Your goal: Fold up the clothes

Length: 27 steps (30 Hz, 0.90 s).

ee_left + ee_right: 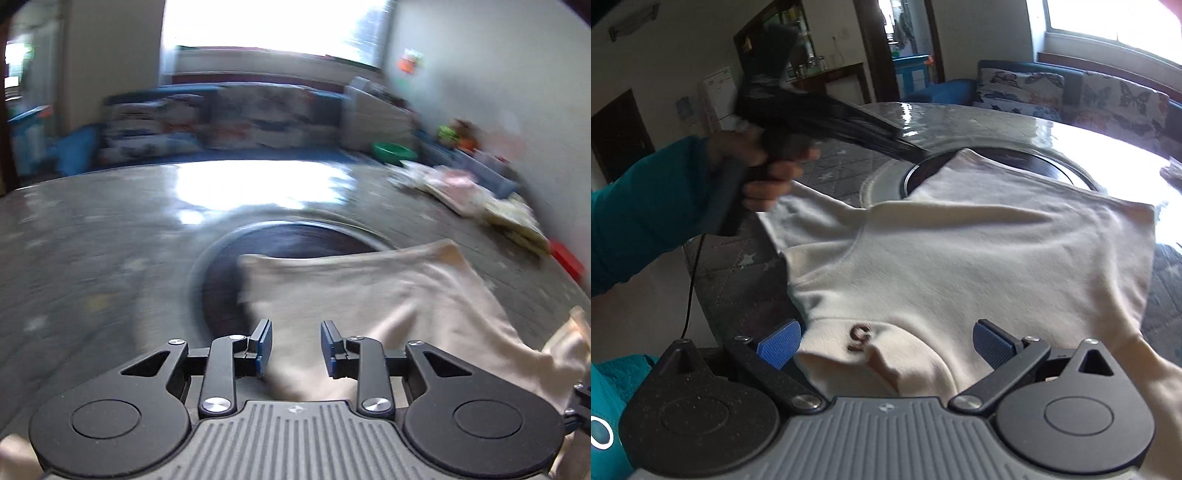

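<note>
cream shirt [960,251] flat on round table [92,240], left tool [296,345] and right tool [886,341] both open, empty

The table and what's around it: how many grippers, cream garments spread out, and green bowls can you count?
Grippers: 2, the left gripper and the right gripper
Cream garment spread on the table: 1
Green bowl beyond the table: 1
Total: 4
The blurred heap of cloth at the table's far side is left uncounted.
</note>
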Each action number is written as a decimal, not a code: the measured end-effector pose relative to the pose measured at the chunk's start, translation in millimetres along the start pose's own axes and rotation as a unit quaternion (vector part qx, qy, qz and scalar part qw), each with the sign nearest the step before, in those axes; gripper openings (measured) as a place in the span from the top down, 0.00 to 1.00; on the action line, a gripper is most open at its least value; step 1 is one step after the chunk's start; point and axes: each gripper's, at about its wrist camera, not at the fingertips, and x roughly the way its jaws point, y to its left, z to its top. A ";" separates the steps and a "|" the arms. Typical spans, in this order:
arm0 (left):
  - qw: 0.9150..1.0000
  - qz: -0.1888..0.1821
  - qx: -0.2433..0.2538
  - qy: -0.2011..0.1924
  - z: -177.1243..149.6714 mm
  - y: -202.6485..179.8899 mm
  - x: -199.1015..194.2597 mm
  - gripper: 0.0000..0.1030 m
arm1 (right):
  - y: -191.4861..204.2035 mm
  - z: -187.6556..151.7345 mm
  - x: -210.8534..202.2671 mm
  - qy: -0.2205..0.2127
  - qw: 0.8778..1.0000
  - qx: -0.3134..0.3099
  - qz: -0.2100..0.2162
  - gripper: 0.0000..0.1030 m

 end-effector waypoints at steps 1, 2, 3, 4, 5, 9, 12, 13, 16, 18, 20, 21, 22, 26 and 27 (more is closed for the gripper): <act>1.000 0.001 0.008 0.006 0.9 -2.9 7.6 0.70 | 1.3 1.4 3.2 0.002 1.000 -0.002 0.005 0.02; 1.000 0.003 0.017 0.012 1.7 -5.8 15.2 0.70 | 1.8 2.2 6.2 0.007 1.000 -0.001 0.011 0.02; 1.000 0.004 0.025 0.018 2.6 -8.6 22.8 0.71 | 2.5 2.9 8.7 0.011 1.000 -0.001 0.018 0.03; 0.999 0.005 0.034 0.023 3.4 -11.5 30.4 0.71 | 3.7 3.1 9.6 0.015 1.000 -0.003 0.023 0.05; 0.999 0.005 0.043 0.028 3.6 -13.8 36.9 0.70 | 4.9 3.3 10.6 0.018 0.999 -0.006 0.027 0.06; 0.997 0.013 0.077 0.029 -1.4 -18.7 44.5 0.68 | 6.9 3.5 6.9 0.036 0.999 -0.014 0.034 0.12; 0.996 0.012 0.080 0.028 -2.1 -17.3 43.7 0.68 | 1.5 3.9 -3.7 0.041 0.999 -0.018 0.022 0.19; 0.996 0.012 0.081 0.027 -2.1 -17.5 44.0 0.68 | 0.0 3.9 -6.2 0.044 0.999 -0.020 0.016 0.24; 0.996 0.011 0.080 0.028 -0.6 -17.0 44.7 0.68 | -0.9 0.7 -9.1 0.061 0.997 -0.039 -0.005 0.37; 0.996 0.010 0.082 0.029 0.5 -17.0 45.0 0.68 | 0.3 -2.5 -8.7 0.071 0.996 -0.056 -0.017 0.45; 0.996 0.010 0.082 0.029 1.6 -17.5 46.1 0.68 | 2.4 -4.4 -7.9 0.072 0.994 -0.073 -0.028 0.53; 0.996 0.010 0.082 0.029 1.8 -17.4 46.5 0.67 | 4.0 -5.3 -7.1 0.070 0.994 -0.082 -0.034 0.58; 0.996 0.010 0.081 0.029 2.1 -17.4 46.9 0.67 | 5.4 -5.4 -6.2 0.067 0.993 -0.089 -0.036 0.62; 0.996 0.012 0.083 0.030 2.6 -17.2 48.3 0.65 | 9.0 -5.3 -5.4 0.057 0.992 -0.108 -0.032 0.89; 0.996 0.013 0.084 0.030 2.8 -16.7 48.5 0.64 | 10.2 -5.3 -5.6 0.057 0.991 -0.115 -0.033 0.94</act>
